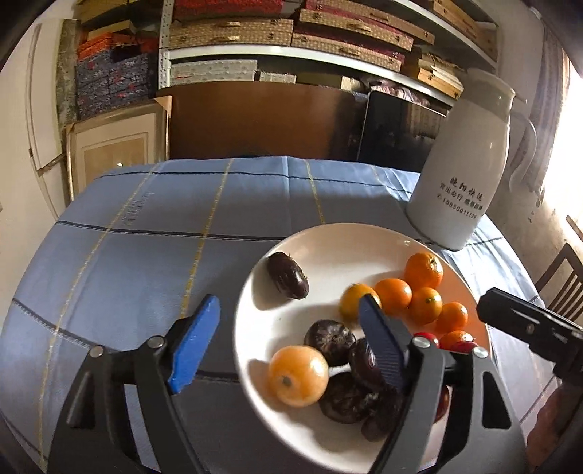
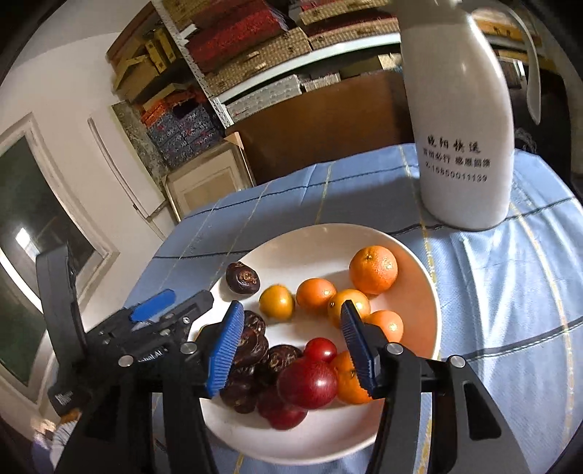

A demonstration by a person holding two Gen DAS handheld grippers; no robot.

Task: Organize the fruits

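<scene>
A white plate (image 1: 328, 240) on the blue checked tablecloth holds several small oranges (image 1: 423, 270), several dark brown fruits (image 1: 288, 274) and a few red fruits (image 1: 460, 345). My left gripper (image 1: 288, 342) is open and empty over the plate's left rim, above a yellow-orange fruit (image 1: 298, 375). In the right wrist view the plate (image 2: 419, 266) shows the same oranges (image 2: 373, 269), dark fruits (image 2: 242, 278) and red fruits (image 2: 308, 382). My right gripper (image 2: 291, 350) is open and empty, its blue pads straddling the red fruits from above. The left gripper (image 2: 153, 310) shows at the plate's left.
A tall white jug (image 1: 462, 164) with black lettering stands behind the plate at the right; it also shows in the right wrist view (image 2: 462, 120). Shelves of boxes (image 1: 284, 32) and a brown board stand behind the table. A chair (image 1: 561, 284) is at the far right.
</scene>
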